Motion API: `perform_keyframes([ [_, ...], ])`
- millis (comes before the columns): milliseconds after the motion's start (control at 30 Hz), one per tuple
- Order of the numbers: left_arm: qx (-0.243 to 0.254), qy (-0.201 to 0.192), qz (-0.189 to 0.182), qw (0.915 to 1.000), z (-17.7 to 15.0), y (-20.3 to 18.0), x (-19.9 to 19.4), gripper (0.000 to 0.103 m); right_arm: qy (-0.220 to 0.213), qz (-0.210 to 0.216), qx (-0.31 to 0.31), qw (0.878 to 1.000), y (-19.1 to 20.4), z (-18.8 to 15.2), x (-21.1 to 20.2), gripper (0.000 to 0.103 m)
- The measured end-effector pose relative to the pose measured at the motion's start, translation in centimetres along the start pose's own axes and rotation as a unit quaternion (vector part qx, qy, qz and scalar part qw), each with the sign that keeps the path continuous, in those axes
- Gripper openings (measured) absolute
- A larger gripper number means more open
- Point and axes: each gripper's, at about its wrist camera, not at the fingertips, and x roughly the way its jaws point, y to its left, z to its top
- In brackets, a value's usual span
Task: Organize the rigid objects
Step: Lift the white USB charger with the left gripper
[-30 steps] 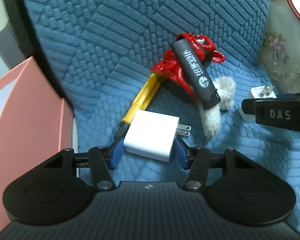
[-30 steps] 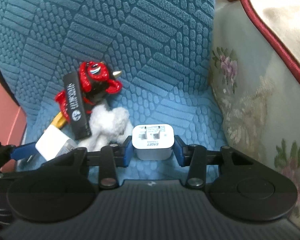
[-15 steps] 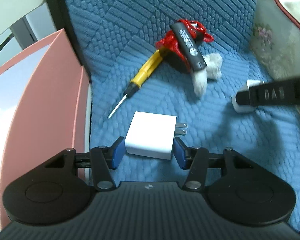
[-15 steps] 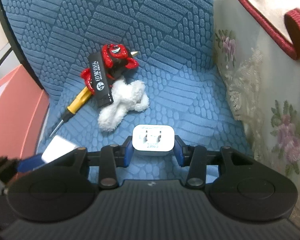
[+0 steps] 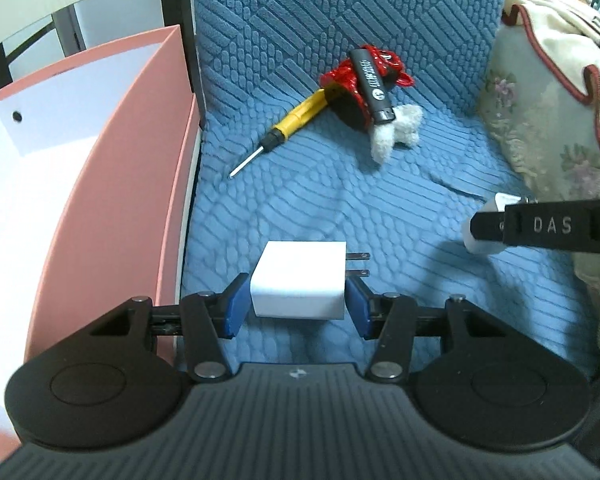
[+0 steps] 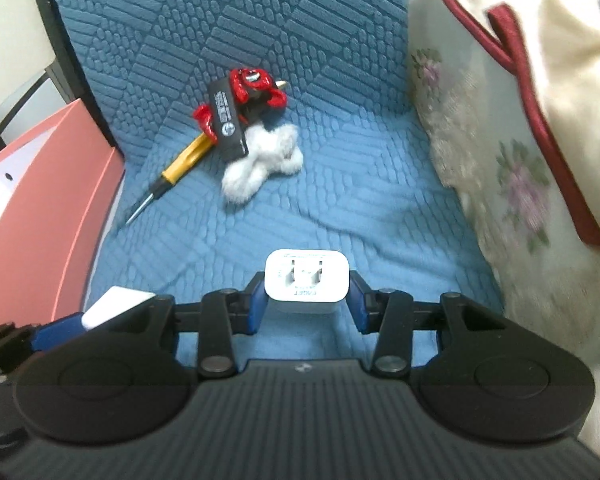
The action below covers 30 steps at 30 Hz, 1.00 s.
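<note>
My left gripper is shut on a white charger cube with its prongs pointing right, held above the blue seat cushion. My right gripper is shut on a second white charger, prongs facing away from me. On the cushion at the back lie a yellow-handled screwdriver, a black lighter on a red and black toy, and a white fluffy toy. The same pile shows in the right wrist view, with the lighter on top.
A pink open box with a white inside stands left of the cushion, also in the right wrist view. A floral pillow and cream blanket lie on the right. A chair frame stands behind the box.
Both grippers have pulled back and up from the pile, each carrying its charger. The pile looks smaller and farther, and the pink box has come more into the left view.
</note>
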Motion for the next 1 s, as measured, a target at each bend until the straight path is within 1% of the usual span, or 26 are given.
perform_keyframes([
  [100,0.014,-0.005,-0.004,0.9999,-1.0,-0.3,-0.9,0.057,0.002,-0.009,-0.008,1.000,0.2,-1.2,-1.3,0.045],
  [233,0.025,-0.015,-0.026,0.9992,-2.3,-1.0,-2.6,0.056,0.006,-0.005,-0.011,1.000,0.0,-3.4,-3.0,0.045],
  [367,0.037,-0.024,-0.028,0.9986,-4.0,-1.0,-3.4,0.056,0.015,-0.009,-0.017,1.000,0.1,-5.5,-3.8,0.045],
  [433,0.037,-0.020,-0.041,0.9983,-4.6,-0.6,-3.3,0.056,0.019,-0.014,-0.025,0.999,0.2,-6.2,-3.8,0.046],
  [567,0.028,-0.005,-0.063,0.9976,-5.5,0.3,-3.0,0.056,0.019,-0.022,-0.019,0.999,-0.1,-7.2,-3.5,0.045],
  [600,0.027,-0.007,-0.067,0.9974,-5.6,0.5,-2.9,0.056,0.017,-0.023,-0.019,0.999,-0.2,-7.3,-3.4,0.046],
  [633,0.026,-0.009,-0.071,0.9971,-5.7,0.7,-2.9,0.057,0.011,-0.025,-0.021,0.999,-0.1,-7.4,-3.4,0.046],
  [667,0.022,-0.011,-0.076,0.9968,-5.8,0.9,-2.8,0.061,0.004,-0.031,-0.030,0.999,0.2,-7.5,-3.3,0.046],
  [700,0.017,-0.012,-0.080,0.9966,-5.9,1.2,-2.8,0.066,0.000,-0.036,-0.037,0.999,0.4,-7.5,-3.2,0.046],
  [733,0.009,-0.014,-0.083,0.9964,-5.9,1.5,-2.7,0.075,-0.004,-0.039,-0.039,0.998,0.4,-7.6,-3.1,0.046],
  [867,-0.010,-0.015,-0.095,0.9953,-5.9,2.4,-2.2,0.075,-0.016,-0.041,-0.038,0.998,0.4,-7.8,-2.5,0.047],
  [1000,0.000,-0.013,-0.091,0.9958,-5.9,2.2,-1.7,0.074,-0.017,-0.035,-0.027,0.999,0.2,-7.8,-1.8,0.047],
])
